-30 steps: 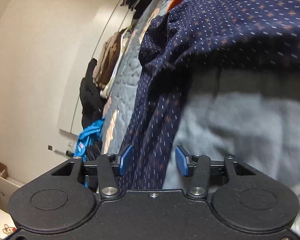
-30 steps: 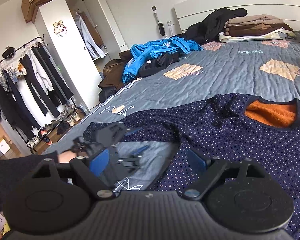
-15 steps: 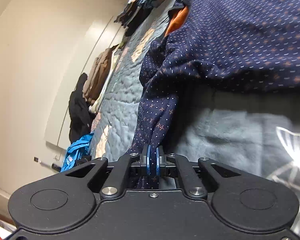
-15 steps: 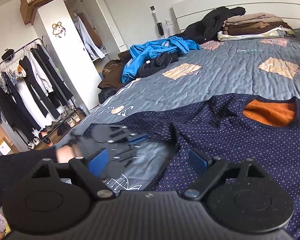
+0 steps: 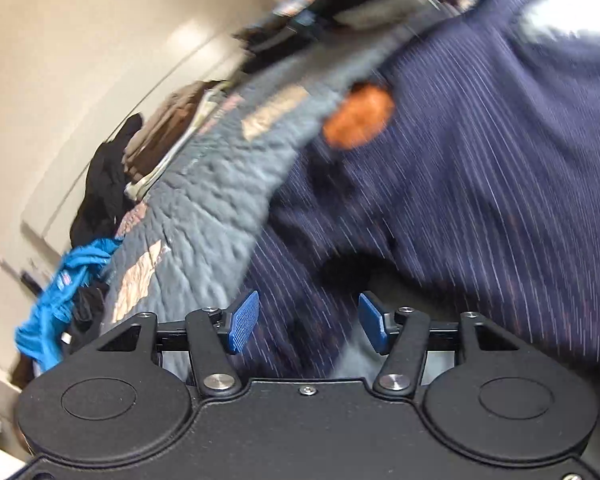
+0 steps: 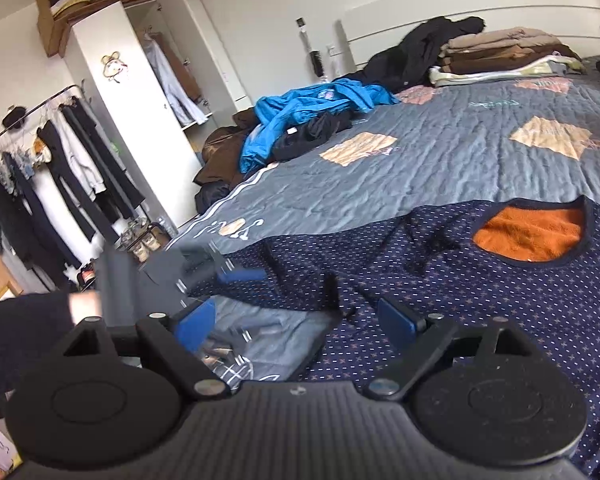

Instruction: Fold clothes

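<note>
A navy dotted top (image 6: 480, 292) with orange fleece lining (image 6: 532, 232) lies spread on the grey quilt (image 6: 420, 168). Its left sleeve (image 6: 260, 292) stretches toward the bed's edge. In the left wrist view, which is motion-blurred, my left gripper (image 5: 308, 320) hangs over the sleeve (image 5: 284, 280). Its jaws are opening and the blue pads stand apart from the cloth. In the right wrist view the left gripper (image 6: 204, 268) shows as a blur, held by a hand (image 6: 84, 306). My right gripper (image 6: 296, 320) is open above the top's side, holding nothing.
A blue jacket (image 6: 300, 108) and dark clothes lie at the bed's far left. A folded pile (image 6: 500, 52) and a black coat (image 6: 428, 44) sit by the headboard. A white wardrobe (image 6: 132, 100) and a clothes rack (image 6: 52, 168) stand left of the bed.
The left gripper pinched the sleeve half a second ago; its jaws have since parted, and it has risen and rolled. The right gripper has stayed put.
</note>
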